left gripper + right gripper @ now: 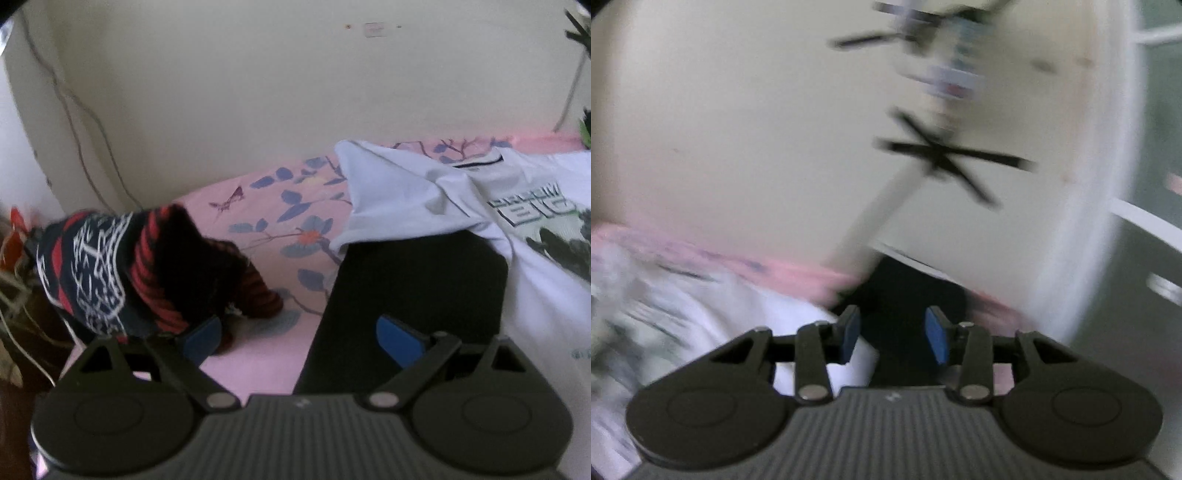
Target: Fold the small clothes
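Observation:
A white printed T-shirt (480,199) lies spread on the pink floral bed sheet (266,229), one sleeve folded in. A flat black folded garment (413,295) lies on it, in front of my left gripper (303,338), which is open and empty just above the sheet. A dark navy, red and white patterned garment (110,269) is bunched at the left, close to the left fingertip (201,336). In the blurred right wrist view my right gripper (892,334) is open and empty over a black garment (905,291), beside the white shirt (713,314).
A cream wall (258,92) with hanging cables (74,107) stands behind the bed. Clutter and cords (14,280) lie off the bed's left edge. In the right wrist view a black tripod-like stand (942,155) shows against the wall, and a white frame (1100,184) rises at the right.

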A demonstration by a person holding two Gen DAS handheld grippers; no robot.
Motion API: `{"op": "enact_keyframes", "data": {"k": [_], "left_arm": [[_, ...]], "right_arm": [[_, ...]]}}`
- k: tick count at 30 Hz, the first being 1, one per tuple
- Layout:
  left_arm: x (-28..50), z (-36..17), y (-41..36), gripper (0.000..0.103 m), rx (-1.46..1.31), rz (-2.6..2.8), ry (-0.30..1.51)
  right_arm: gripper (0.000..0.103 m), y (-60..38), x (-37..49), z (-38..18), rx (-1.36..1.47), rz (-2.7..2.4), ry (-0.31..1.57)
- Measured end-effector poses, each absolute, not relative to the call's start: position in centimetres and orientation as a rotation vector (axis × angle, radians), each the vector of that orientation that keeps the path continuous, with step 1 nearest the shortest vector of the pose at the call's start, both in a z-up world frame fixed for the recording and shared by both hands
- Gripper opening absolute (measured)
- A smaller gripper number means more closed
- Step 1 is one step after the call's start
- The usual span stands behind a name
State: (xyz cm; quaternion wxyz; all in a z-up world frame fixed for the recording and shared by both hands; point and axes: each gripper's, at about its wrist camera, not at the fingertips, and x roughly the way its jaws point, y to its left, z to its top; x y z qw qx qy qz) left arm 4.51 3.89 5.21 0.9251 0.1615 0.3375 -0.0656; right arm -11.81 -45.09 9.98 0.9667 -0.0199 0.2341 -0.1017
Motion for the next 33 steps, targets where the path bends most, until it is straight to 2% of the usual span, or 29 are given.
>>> {"op": "enact_keyframes", "data": {"k": [4,6,8,13,14,15,17,20,23,25,26,27,33], "left_arm": [[3.6,5.0,4.3,0.095,0.299,-0.111,0.691],[3.0,5.1,4.6,0.094,0.298,-0.095,0.693],[2.5,5.2,5.0,0.094,0.298,-0.072,0.703],[1.8,5.8,6.4,0.089,0.293,-0.025,0.721],[1.8,5.8,6.6,0.085,0.291,-0.017,0.727],[1.8,5.8,6.7,0.082,0.288,-0.012,0.734],[2.0,5.5,6.7,0.074,0.287,-0.002,0.749],[2.0,5.1,6.7,0.074,0.296,0.015,0.748],[1.5,5.8,7.1,0.073,0.269,0.028,0.724],[0.6,7.0,8.0,0.073,0.228,0.021,0.69],[0.0,7.8,8.5,0.073,0.209,0.02,0.668],[-0.7,8.7,9.1,0.073,0.186,0.02,0.64],[-5.3,14.2,13.4,0.074,0.051,0.067,0.485]], "right_arm": [[0.038,-40.5,-0.6,8.0,-0.033,0.029,0.551],[0.044,-38.7,5.5,5.7,-0.012,0.112,0.631],[0.044,-37.2,10.5,3.1,-0.017,0.129,0.702],[0.045,-36.6,18.7,-1.9,-0.038,0.128,0.835],[0.038,-36.5,19.3,-2.6,-0.031,0.13,0.855],[0.019,-36.5,19.4,-3.2,-0.024,0.135,0.876],[0.0,-36.6,18.6,-3.1,-0.033,0.152,0.842],[0.0,-37.4,18.2,-2.7,-0.161,-0.034,0.742],[0.0,-39.2,18.3,-2.5,-0.173,-0.145,0.733],[0.009,-39.0,17.2,-1.6,-0.14,-0.136,0.71],[0.027,-38.3,16.2,-0.7,-0.146,-0.113,0.678],[0.031,-37.3,15.0,0.4,-0.162,-0.08,0.641],[0.032,-27.4,6.0,6.6,-0.237,0.358,0.513]]}}
